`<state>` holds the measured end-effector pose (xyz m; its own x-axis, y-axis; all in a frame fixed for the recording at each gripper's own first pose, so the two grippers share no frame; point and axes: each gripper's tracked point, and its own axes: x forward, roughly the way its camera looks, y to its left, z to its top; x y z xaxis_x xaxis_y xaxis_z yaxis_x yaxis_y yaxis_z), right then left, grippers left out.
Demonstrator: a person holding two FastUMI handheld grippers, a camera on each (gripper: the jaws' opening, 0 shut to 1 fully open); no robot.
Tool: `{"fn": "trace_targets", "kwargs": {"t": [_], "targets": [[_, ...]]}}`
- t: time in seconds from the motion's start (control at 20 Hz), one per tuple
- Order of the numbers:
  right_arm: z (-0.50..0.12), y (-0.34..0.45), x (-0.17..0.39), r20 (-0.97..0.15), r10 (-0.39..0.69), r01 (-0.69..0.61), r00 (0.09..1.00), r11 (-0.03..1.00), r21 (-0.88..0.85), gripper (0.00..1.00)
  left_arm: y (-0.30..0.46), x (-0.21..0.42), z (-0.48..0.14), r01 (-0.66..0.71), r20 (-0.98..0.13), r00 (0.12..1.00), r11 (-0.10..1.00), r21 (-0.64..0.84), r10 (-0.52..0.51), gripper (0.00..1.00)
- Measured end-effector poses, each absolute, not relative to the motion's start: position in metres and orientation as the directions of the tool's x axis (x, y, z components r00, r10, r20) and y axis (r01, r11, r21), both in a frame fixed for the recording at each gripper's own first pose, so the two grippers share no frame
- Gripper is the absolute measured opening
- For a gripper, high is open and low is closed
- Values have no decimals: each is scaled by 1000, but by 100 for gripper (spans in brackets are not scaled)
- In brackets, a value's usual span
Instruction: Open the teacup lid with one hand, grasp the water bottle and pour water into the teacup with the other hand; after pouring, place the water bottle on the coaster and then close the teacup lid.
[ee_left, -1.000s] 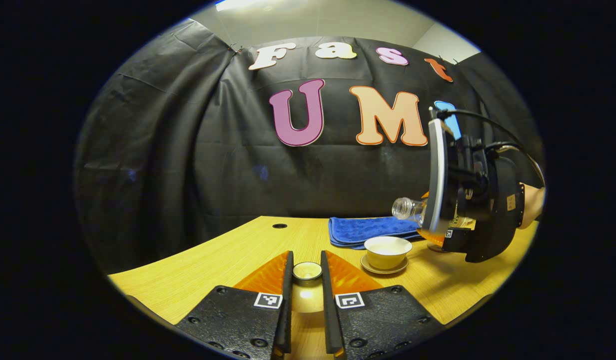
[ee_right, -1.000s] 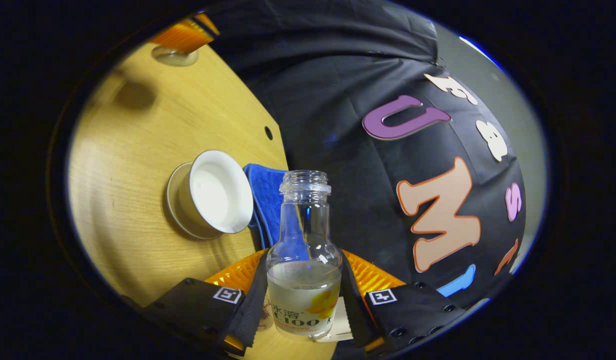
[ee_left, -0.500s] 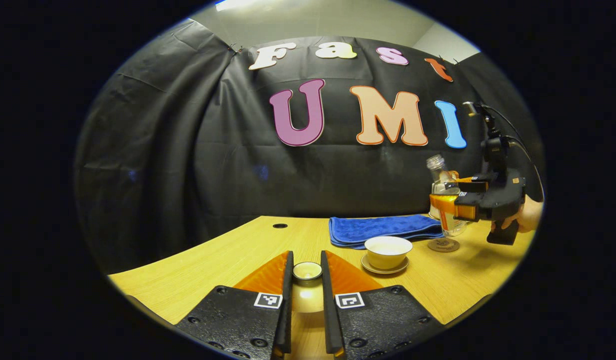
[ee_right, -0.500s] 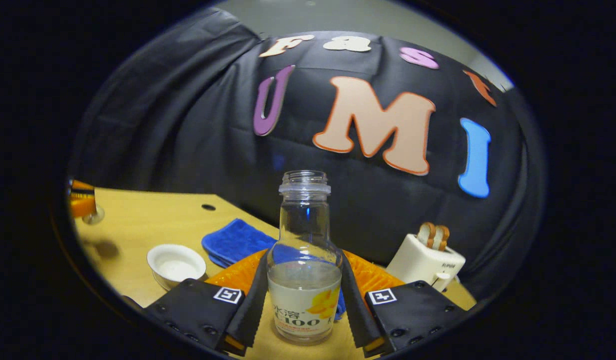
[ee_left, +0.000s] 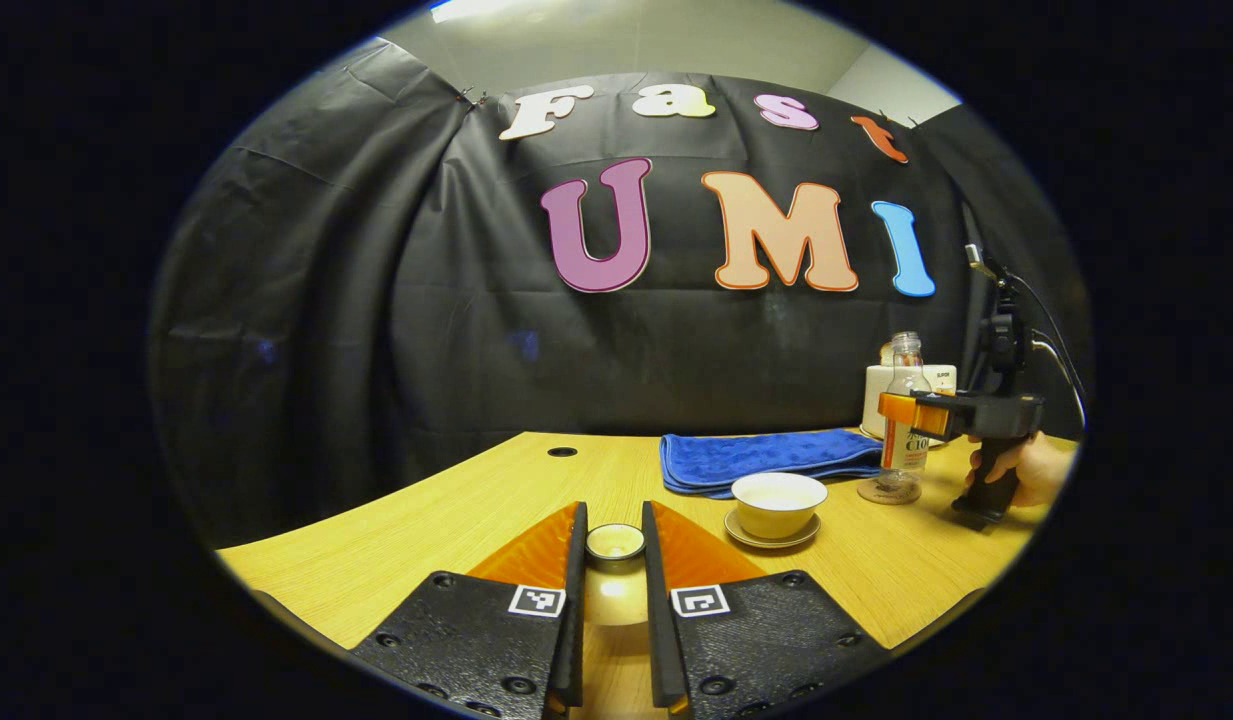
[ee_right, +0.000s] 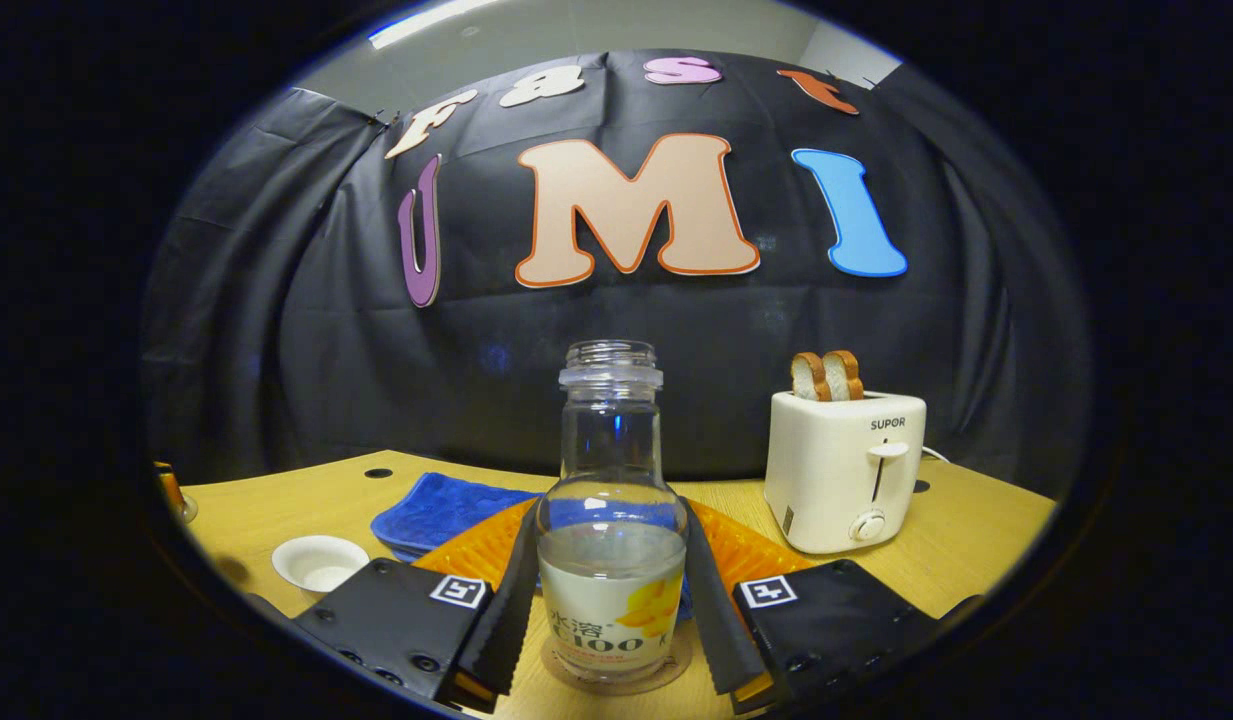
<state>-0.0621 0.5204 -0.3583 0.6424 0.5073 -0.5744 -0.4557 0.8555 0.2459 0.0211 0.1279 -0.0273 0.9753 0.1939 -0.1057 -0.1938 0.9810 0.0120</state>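
Note:
In the left gripper view my left gripper (ee_left: 614, 525) is shut on the teacup lid (ee_left: 615, 590), held low over the table with its knob up. The open teacup (ee_left: 778, 496) stands on its saucer (ee_left: 773, 537) just to the right. Farther right a hand holds my right gripper (ee_left: 918, 411) around the water bottle (ee_left: 905, 400), which stands upright on the round coaster (ee_left: 887, 491). In the right gripper view my right gripper (ee_right: 610, 512) is shut on the partly filled, uncapped water bottle (ee_right: 612, 560), with the coaster (ee_right: 616, 672) under it. The teacup (ee_right: 319, 562) sits low at the left.
A folded blue cloth (ee_left: 766, 458) lies behind the teacup on the wooden table (ee_left: 426, 520). A white toaster (ee_right: 844, 470) with two bread slices stands to the right of the bottle. The black cloth wall closes off the back.
The right gripper swung the bottle from tilted over the teacup to upright, carried it right and set it down on the coaster. The left gripper and lid stayed still.

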Motion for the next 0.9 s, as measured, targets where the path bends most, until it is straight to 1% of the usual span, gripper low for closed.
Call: {"fn": "trace_targets", "kwargs": {"t": [0.1, 0.15, 0.2, 0.3, 0.35, 0.4, 0.45, 0.5, 0.55, 0.6, 0.7, 0.75, 0.85, 0.9], "targets": [[-364, 519, -62, -583, 489, -435, 649, 867, 242, 78, 128, 21, -27, -194, -105, 975, 981, 12, 194, 22], [-367, 519, -63, -590, 484, -430, 647, 870, 242, 76, 128, 20, -27, -194, -106, 975, 981, 12, 194, 22], [-365, 518, -62, -581, 479, -426, 658, 873, 237, 76, 128, 21, -28, -194, -106, 975, 981, 12, 194, 24], [-366, 518, -63, -579, 475, -434, 662, 874, 221, 76, 128, 21, -28, -194, -106, 975, 981, 12, 194, 24], [-364, 517, -62, -570, 475, -434, 671, 874, 217, 77, 128, 21, -27, -194, -106, 975, 981, 12, 194, 24], [-365, 517, -63, -567, 476, -437, 673, 873, 215, 77, 128, 21, -27, -194, -106, 975, 981, 12, 194, 22], [-362, 518, -61, -557, 478, -442, 679, 872, 210, 76, 128, 21, -27, -193, -106, 975, 981, 12, 193, 24], [-363, 517, -64, -559, 477, -445, 678, 872, 205, 78, 129, 22, -28, -195, -105, 975, 981, 12, 195, 24], [-363, 518, -64, -560, 476, -446, 678, 872, 201, 75, 129, 20, -27, -195, -106, 975, 981, 12, 196, 24], [-362, 517, -66, -563, 474, -445, 677, 873, 201, 78, 128, 20, -28, -195, -106, 975, 981, 12, 195, 22], [-362, 516, -69, -567, 471, -440, 676, 875, 202, 79, 129, 20, -28, -195, -106, 975, 981, 12, 196, 24], [-363, 516, -69, -571, 465, -439, 676, 877, 195, 78, 128, 21, -28, -196, -105, 975, 981, 12, 196, 24], [-361, 517, -73, -577, 464, -447, 672, 876, 183, 82, 129, 20, -28, -197, -106, 975, 980, 11, 197, 24], [-364, 515, -74, -585, 459, -441, 669, 878, 184, 81, 129, 20, -27, -198, -106, 974, 980, 12, 198, 24]]}}
